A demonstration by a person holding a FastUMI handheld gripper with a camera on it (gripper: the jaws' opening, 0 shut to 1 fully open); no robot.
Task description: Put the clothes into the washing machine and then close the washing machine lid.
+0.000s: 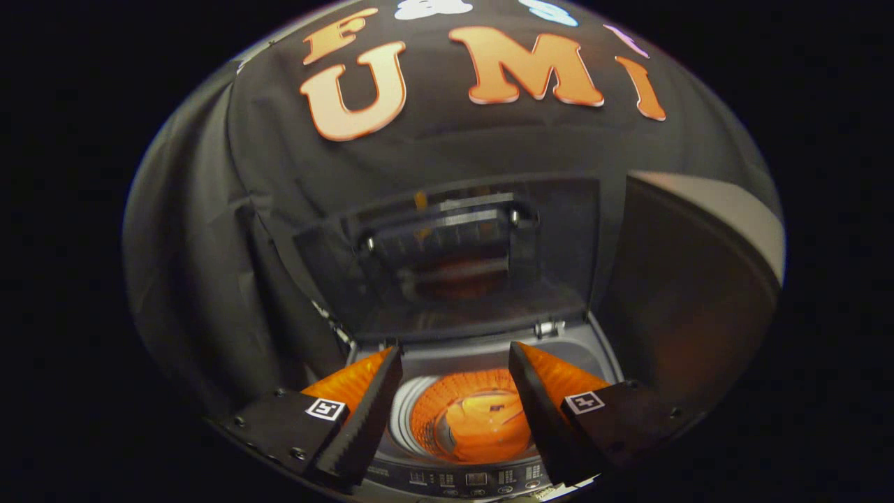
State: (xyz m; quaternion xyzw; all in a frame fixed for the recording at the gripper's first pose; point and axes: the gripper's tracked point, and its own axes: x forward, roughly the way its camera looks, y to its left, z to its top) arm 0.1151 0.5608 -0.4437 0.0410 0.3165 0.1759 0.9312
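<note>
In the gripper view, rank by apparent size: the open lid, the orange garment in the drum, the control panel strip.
1. Open lid, upright beyond the open hand-held gripper.
2. Orange garment in the drum.
3. Control panel strip, partly hidden by the fingers, so its rank against the garment is unsure.

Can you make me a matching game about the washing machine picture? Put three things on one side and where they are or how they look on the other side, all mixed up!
Things:
1. Lid
2. Clothes
3. Hand-held gripper

How they are:
A. Orange, lying down in the drum
B. Open, holding nothing, above the drum
C. Standing up open behind the drum

Pairs: 1-C, 2-A, 3-B
</note>
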